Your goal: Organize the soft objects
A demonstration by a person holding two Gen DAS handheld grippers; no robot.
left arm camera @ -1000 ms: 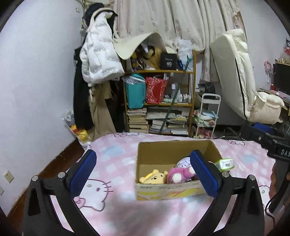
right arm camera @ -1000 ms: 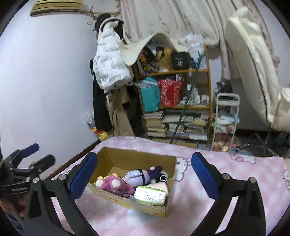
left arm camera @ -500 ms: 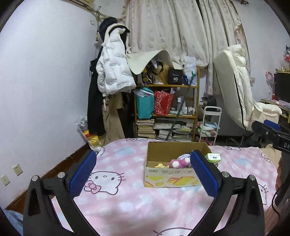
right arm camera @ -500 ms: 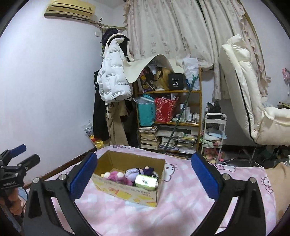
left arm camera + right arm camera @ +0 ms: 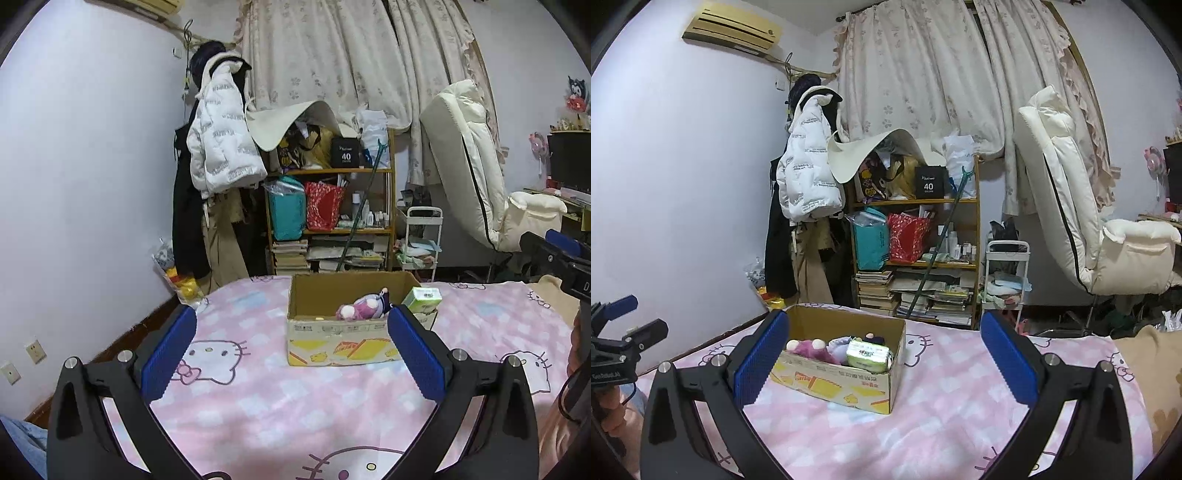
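Plush toys [image 5: 364, 309] and a tissue pack [image 5: 868, 355] lie in the cardboard box [image 5: 834, 384] on the bed [image 5: 280, 402]; left claw [image 5: 291, 354] and right claw [image 5: 882, 356] hang released, empty.

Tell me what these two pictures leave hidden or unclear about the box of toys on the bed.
- Cardboard box: in the left wrist view its front wall hides the bottom, so anything low inside is unseen.
- Pink plush: in the right wrist view only its top shows above the rim; its shape is unclear.
- Green tissue pack: print too small to read.
- Box's near left corner: in the right wrist view, covered by the right gripper, jaws open.
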